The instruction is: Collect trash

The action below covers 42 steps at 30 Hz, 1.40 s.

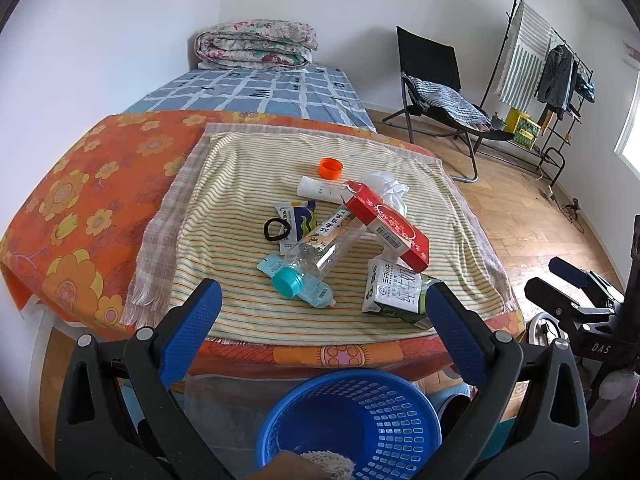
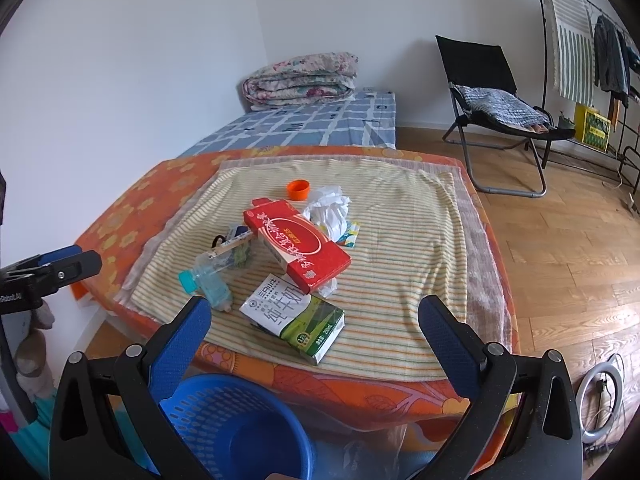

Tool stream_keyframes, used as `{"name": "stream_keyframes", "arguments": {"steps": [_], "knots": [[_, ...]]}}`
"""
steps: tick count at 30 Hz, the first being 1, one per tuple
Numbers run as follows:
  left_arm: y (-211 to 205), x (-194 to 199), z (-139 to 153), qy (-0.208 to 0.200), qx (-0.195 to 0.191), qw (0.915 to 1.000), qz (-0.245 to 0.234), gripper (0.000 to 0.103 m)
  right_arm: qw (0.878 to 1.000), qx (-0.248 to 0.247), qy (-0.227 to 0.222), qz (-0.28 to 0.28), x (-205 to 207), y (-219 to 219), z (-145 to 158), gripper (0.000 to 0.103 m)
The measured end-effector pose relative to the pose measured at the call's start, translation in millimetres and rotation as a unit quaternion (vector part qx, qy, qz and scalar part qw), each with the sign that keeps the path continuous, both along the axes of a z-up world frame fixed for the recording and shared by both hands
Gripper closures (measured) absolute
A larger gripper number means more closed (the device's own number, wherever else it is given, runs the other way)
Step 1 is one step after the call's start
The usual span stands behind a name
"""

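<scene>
both grippers, left gripper [image 1: 324, 300] and right gripper [image 2: 316, 316], fingers apart and empty; we'd best take the near green-and-white milk carton [image 2: 294, 316] squarely across its flat sides, then drop it into the blue plastic basket [image 2: 240, 432].

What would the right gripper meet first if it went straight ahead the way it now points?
Probably the milk carton, lying nearest the bed's front edge, between the open right gripper fingers in its view. Depth is uncertain; the red box lies just beyond.

Red box [image 2: 298, 250] with white lettering, green-and-white carton [image 2: 294, 316], orange cap [image 2: 299, 190] at twelve o'clock, teal-capped clear bottle [image 1: 316, 258], yellow striped towel [image 2: 400, 240], orange floral cloth [image 1: 80, 184], blue basket [image 1: 348, 420].
</scene>
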<state>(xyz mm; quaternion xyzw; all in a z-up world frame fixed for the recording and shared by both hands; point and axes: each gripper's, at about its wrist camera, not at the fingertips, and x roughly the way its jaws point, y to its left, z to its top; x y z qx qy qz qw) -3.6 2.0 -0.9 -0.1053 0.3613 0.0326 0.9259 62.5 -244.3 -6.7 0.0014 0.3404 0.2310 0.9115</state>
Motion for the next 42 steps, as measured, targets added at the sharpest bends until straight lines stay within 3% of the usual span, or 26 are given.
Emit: {"name": "stream_keyframes", "arguments": {"steps": [42], "knots": [[2.2, -2.1, -3.0, 0.004, -0.003, 1.0, 0.001, 0.0, 1.0, 0.005, 0.014, 0.003, 0.5, 0.5, -2.6, 0.0]]}}
